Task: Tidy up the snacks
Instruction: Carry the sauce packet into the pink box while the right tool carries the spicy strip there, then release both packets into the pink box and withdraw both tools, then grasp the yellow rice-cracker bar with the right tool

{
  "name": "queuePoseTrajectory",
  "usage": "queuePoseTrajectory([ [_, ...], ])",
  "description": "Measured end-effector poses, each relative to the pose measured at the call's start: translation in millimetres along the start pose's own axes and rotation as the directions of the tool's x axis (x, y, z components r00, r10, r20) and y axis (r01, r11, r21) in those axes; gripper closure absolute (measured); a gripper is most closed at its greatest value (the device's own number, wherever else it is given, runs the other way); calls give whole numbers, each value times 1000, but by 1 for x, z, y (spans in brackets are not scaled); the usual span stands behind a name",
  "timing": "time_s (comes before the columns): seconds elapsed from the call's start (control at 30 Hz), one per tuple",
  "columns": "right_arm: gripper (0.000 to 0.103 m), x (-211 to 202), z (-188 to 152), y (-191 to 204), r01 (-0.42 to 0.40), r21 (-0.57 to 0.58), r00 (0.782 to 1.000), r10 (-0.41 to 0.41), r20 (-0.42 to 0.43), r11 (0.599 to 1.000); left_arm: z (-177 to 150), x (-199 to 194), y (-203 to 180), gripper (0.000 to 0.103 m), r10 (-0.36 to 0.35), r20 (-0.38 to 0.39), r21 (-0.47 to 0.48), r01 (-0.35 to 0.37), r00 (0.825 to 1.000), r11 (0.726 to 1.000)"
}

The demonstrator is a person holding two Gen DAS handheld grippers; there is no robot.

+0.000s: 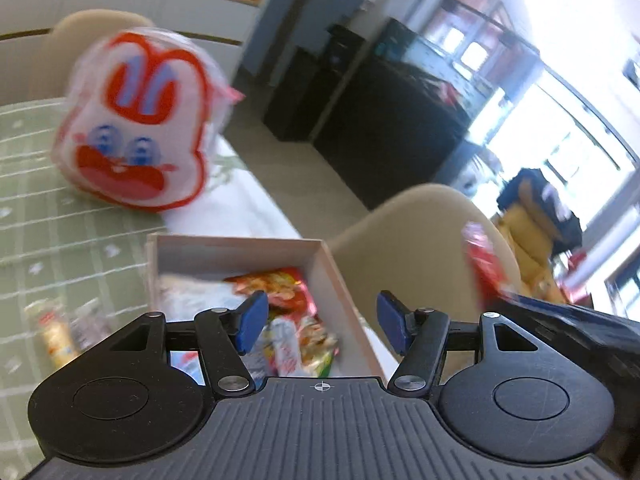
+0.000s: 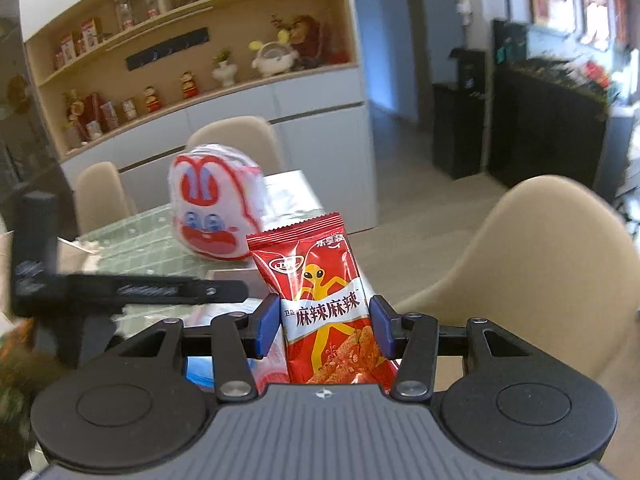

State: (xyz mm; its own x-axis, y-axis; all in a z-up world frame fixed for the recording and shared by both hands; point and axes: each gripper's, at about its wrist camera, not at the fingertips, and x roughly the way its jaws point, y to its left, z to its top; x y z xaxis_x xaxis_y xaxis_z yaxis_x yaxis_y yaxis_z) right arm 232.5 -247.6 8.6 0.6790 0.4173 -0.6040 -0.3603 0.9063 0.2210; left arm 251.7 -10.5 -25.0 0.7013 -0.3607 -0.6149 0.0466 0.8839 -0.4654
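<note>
Between the blue pads of the right hand-held gripper (image 2: 325,326), low in the middle of the right wrist view, stands a red foil snack packet printed with a yellow figure and a white band of lettering (image 2: 320,300); the jaws are clamped on its lower half and its crimped top edge points up. Behind it, left of centre, a white rabbit-face pouch with red outline and blue eyes (image 2: 214,216) sits on the green checked tabletop (image 2: 140,248). At the left of this frame a blurred black bar of the other tool (image 2: 120,290) crosses in front of the tabletop. A beige moulded chair (image 2: 540,272) fills the right side.

Low in the left wrist view the left hand-held gripper (image 1: 320,322) has its jaws standing apart with nothing between them, above an open shallow white cardboard box (image 1: 240,246) that lies on the tabletop (image 1: 60,240). Inside the box lie several bright snack packets (image 1: 288,320), an orange-red one uppermost in the frame, and a pale wrapper at the left. The rabbit-face pouch (image 1: 136,124) appears blurred at upper left. Two small packets (image 1: 68,326) lie on the cloth at the lower left, outside the box. At the right edge the red packet (image 1: 482,264) shows as a blur in front of the chair (image 1: 400,248)
</note>
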Motion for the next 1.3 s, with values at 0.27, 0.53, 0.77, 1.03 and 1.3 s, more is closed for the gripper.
queuePoseTrajectory([
  [0.27, 55, 122, 10, 25, -8, 8, 974, 9, -227, 1000, -62, -54, 29, 37, 75, -43, -123, -80, 996, 989],
  [0.53, 43, 159, -1, 37, -40, -27, 956, 31, -291, 999, -124, -79, 84, 37, 101, -87, -353, -126, 991, 927],
  [0.77, 32, 126, 2, 95, -44, -191, 974, 0, -226, 981, -150, -92, 122, 37, 177, -125, -411, -213, 976, 886],
  [1.03, 38, 175, -16, 198, -239, -166, 911, 162, -379, 957, -165, -143, 141, 37, 201, -108, -385, -227, 974, 894],
  [1.3, 58, 253, -53, 241, -102, -229, 883, -18, -468, 968, -181, -183, 172, 37, 229, -91, -430, -246, 969, 868],
])
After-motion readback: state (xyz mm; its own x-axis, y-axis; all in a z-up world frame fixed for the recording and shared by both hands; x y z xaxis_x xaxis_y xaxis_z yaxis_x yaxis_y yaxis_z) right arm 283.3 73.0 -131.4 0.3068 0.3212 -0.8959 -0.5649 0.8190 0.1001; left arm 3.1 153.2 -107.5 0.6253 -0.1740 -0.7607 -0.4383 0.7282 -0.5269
